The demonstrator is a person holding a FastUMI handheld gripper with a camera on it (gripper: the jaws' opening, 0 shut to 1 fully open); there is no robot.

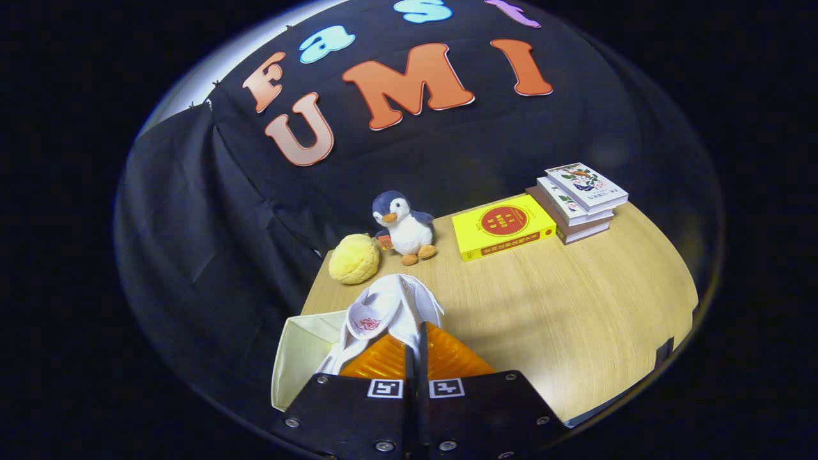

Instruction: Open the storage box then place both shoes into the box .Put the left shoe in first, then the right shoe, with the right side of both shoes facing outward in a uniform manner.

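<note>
tongs [414, 345] closed on the rim of a white shoe [390, 313], held above the open storage box [300, 358] at the desk [575, 306] edge. step: loading a shoe. next: lower it in, right side outward, then release.

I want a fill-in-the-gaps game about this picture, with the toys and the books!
1. The fingers are pinched shut on a white ____.
2. Beyond the shoe, a plush penguin stands beside a ____ fluffy toy.
3. The yellow book lies on the wooden table next to a ____ of books.
4. Below the shoe sits the open cream storage ____.

Missing words: shoe; yellow; stack; box
</note>
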